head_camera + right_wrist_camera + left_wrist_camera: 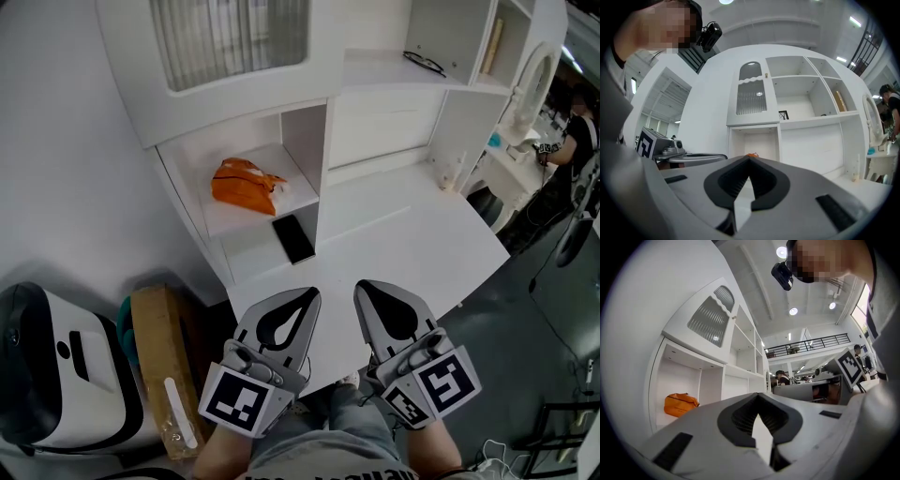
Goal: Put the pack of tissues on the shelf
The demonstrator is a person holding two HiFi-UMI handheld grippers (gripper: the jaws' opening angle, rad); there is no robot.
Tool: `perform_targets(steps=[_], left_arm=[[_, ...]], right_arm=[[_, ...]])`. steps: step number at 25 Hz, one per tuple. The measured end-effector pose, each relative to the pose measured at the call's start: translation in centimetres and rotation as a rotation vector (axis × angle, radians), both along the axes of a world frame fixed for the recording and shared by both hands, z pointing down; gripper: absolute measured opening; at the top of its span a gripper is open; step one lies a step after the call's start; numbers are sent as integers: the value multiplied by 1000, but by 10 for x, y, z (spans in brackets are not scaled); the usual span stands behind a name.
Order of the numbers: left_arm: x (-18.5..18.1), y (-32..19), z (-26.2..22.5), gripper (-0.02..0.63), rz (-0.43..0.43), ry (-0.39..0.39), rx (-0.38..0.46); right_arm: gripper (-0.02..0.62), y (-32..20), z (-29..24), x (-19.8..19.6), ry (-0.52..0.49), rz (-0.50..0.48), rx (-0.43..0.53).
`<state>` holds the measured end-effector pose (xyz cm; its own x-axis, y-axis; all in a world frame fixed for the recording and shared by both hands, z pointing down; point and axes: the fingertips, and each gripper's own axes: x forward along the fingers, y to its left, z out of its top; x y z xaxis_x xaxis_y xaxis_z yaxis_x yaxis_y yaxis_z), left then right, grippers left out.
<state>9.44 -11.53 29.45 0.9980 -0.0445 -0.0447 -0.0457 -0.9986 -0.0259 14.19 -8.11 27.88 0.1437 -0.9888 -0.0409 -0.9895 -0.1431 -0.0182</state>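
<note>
White desk (412, 234) with a shelf unit along its back edge fills the head view, in a large open hall with other workstations behind.

1. Position of the task item. The pack of tissues (247, 186), orange, lies inside the open lower-left compartment (217, 221) of the shelf unit, under the ribbed-glass door. It rests on the compartment board, clear of both grippers. A black phone (293, 238) lies just in front of it, on what appears to be a lower level. A pair of glasses (424, 63) sits on a higher shelf, well apart.

2. State of the tools. The left gripper (309, 293) and the right gripper (366, 287) are side by side at the near edge of the desk, pointing level toward the shelves. The jaws of each are closed tip to tip, and only the moulded teardrop gap shows between the pads. Neither holds anything.

3. Progress assessment. Judged from the layout, the placement itself is complete: the pack is on a shelf and released. No further handling of the pack appears necessary. The only remaining action is likely to bring both grippers to rest away from the desk.
</note>
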Motion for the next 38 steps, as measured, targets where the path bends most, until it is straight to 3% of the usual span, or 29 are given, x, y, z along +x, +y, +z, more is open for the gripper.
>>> perform_targets(steps=[19, 38], left_arm=[[-17, 6, 3, 40, 3, -2, 3], [-21, -6, -1, 40, 11, 21, -4]], right_arm=[[2, 1, 8, -32, 1, -38, -6], [-2, -13, 9, -39, 10, -31, -26]])
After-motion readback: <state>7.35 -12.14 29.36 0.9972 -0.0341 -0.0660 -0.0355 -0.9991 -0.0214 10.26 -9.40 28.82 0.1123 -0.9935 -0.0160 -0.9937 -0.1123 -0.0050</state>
